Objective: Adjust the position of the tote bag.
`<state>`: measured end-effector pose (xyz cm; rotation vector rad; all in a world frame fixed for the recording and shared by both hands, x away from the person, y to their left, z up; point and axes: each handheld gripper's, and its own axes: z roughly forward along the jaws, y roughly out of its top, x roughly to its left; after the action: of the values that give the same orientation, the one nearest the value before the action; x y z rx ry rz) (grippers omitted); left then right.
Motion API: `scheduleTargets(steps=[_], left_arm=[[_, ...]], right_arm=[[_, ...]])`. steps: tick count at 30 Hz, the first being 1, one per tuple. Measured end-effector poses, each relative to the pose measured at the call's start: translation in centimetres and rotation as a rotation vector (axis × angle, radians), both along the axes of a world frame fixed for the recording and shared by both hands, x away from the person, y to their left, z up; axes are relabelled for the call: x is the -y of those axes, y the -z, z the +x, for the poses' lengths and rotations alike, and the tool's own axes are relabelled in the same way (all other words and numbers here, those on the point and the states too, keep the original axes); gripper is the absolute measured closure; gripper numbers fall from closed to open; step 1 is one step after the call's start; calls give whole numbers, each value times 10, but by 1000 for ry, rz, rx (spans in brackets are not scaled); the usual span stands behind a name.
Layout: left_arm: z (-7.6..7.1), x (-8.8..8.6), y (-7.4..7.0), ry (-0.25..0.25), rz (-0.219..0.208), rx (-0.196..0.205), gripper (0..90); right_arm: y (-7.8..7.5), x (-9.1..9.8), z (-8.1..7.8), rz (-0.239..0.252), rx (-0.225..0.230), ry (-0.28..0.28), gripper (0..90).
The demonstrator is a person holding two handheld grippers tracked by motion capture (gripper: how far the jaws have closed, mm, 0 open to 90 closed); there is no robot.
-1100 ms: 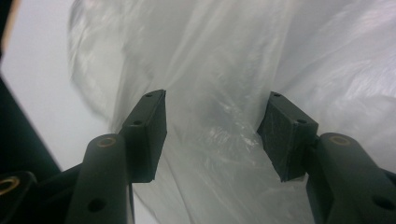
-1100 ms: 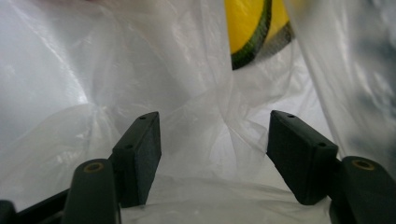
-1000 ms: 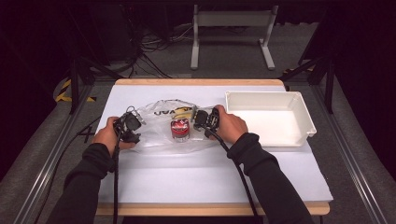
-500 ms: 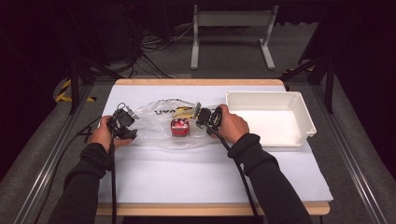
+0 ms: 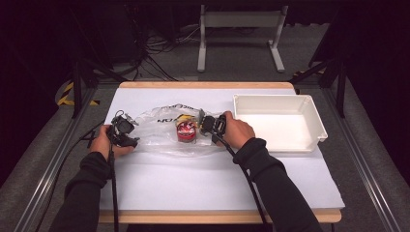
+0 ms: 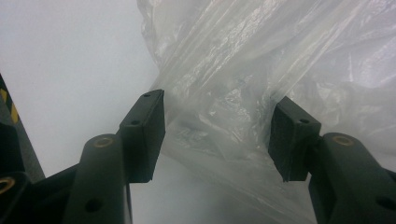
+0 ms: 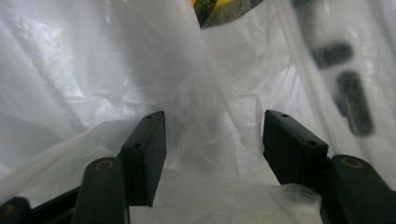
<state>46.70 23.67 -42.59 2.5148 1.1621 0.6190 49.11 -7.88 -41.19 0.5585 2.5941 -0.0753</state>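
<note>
Right now a clear plastic bag (image 5: 164,129) lies crumpled on the white sheet that covers the table (image 5: 193,183), left of centre, with black lettering on its upper side and a small red round tin (image 5: 186,131) showing through the film near its right end. Just beyond the tin a bit of yellow packaging (image 5: 186,117) shows inside the bag as well. Both hands come in from the bottom of the high view, each in a dark sleeve. At the bag's left edge sits the left gripper (image 5: 126,136); in the left gripper view its 2 black jaws stand clearly apart, with a wrinkled fold of the bag (image 6: 219,116) lying between them, and the pads do not press on the film, though the right-hand pad (image 6: 288,135) sits just against it. At the bag's right end, just beside the tin, is the right gripper (image 5: 203,124); in the right gripper view its jaws are likewise spread, with loose film (image 7: 210,130) bunched between and in front of them, and neither pad pinches it. Blurred black letters (image 7: 348,93) show on the film at the right of that view. A white tray (image 5: 312,116) stands on the right part of the table, well apart from the bag.
</note>
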Motion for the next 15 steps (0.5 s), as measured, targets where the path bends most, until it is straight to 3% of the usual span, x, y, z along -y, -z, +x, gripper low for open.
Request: scheduleTargets(steps=[3,8,15], left_arm=[[-6,2,-2,42,10,41,410],[-20,-2,-13,69,-114,114,377],[-32,-2,-31,110,-239,216,326]], right_arm=[[0,0,-1,-2,-3,0,365],[-5,5,-2,56,6,0,310],[-21,7,-7,173,61,-19,258]])
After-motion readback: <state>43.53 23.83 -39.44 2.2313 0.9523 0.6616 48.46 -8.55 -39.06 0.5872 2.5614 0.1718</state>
